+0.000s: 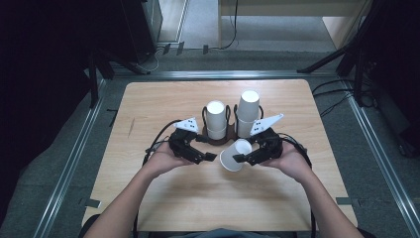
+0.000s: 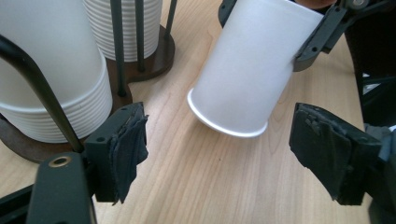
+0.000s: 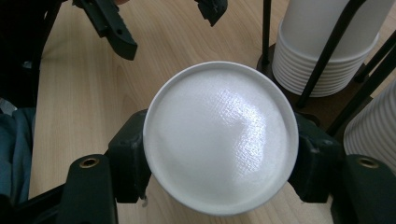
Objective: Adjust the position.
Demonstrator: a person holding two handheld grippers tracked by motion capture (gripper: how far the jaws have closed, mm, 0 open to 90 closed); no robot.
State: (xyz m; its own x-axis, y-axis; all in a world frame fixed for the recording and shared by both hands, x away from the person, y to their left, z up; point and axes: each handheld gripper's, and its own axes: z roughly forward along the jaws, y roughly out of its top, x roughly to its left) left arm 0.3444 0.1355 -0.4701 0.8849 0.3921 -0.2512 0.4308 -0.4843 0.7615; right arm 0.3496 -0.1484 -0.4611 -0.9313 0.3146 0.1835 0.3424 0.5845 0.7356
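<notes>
Right gripper point(image 1: 241, 158) pinching one paper cup point(image 1: 235, 155), tilted

Left gripper point(image 1: 210, 156) spread, holding nothing; two cup stacks point(image 1: 216, 119) fill the wire rack point(image 1: 229, 135) near the table's point(image 1: 148, 104) far edge.

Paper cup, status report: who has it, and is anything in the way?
Right claw shut on paper cup. Left claw open, empty. Cup stacks in rack close behind.

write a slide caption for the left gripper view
Open left gripper faces a white paper cup clamped by the right gripper.
</notes>
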